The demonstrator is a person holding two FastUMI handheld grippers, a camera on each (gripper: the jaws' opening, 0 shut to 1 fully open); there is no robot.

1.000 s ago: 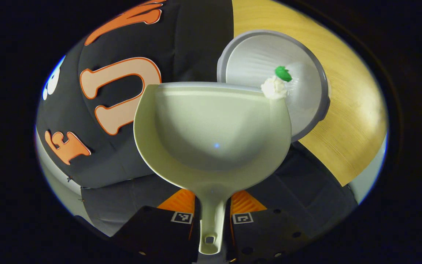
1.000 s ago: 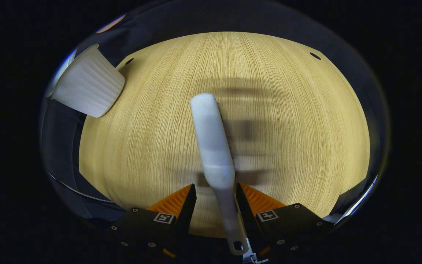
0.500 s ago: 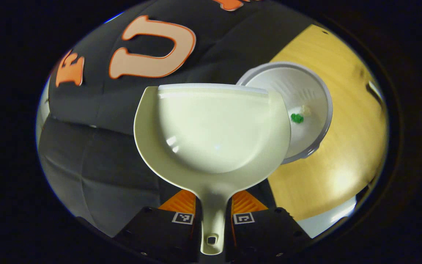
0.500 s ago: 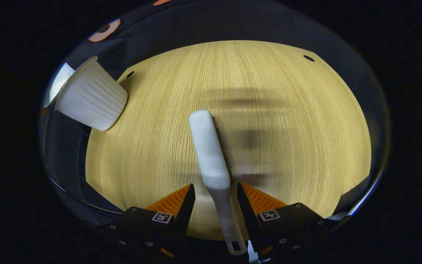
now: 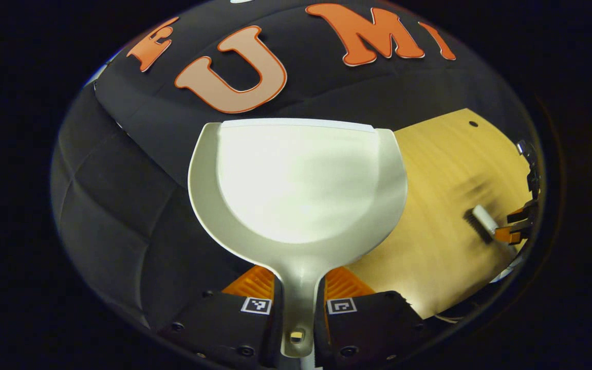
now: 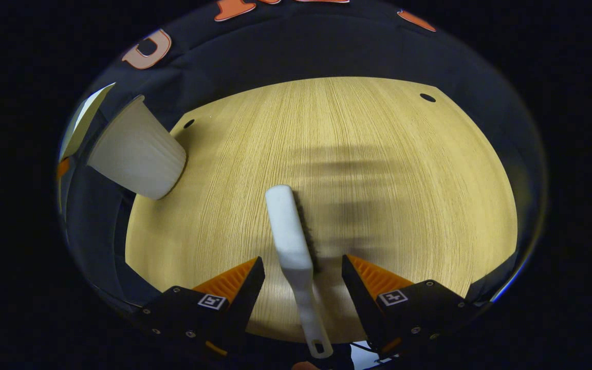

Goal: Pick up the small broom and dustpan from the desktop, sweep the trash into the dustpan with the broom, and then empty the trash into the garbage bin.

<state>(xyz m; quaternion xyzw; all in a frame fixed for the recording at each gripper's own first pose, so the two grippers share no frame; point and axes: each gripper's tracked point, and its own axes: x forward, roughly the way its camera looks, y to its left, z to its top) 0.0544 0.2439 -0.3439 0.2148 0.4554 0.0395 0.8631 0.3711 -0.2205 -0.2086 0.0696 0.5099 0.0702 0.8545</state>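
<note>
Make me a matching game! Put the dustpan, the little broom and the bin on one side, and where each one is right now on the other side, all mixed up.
Things:
1. dustpan
2. small broom
3. garbage bin

Places:
a. at the table's edge
b. clamped by its handle in the left hand-held gripper
c. loose between the open fingers of the right hand-held gripper

Pairs: 1-b, 2-c, 3-a

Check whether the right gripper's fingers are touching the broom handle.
Apart. In the right gripper view, the right gripper is open, with bare tabletop visible between each finger and the broom handle.
</note>
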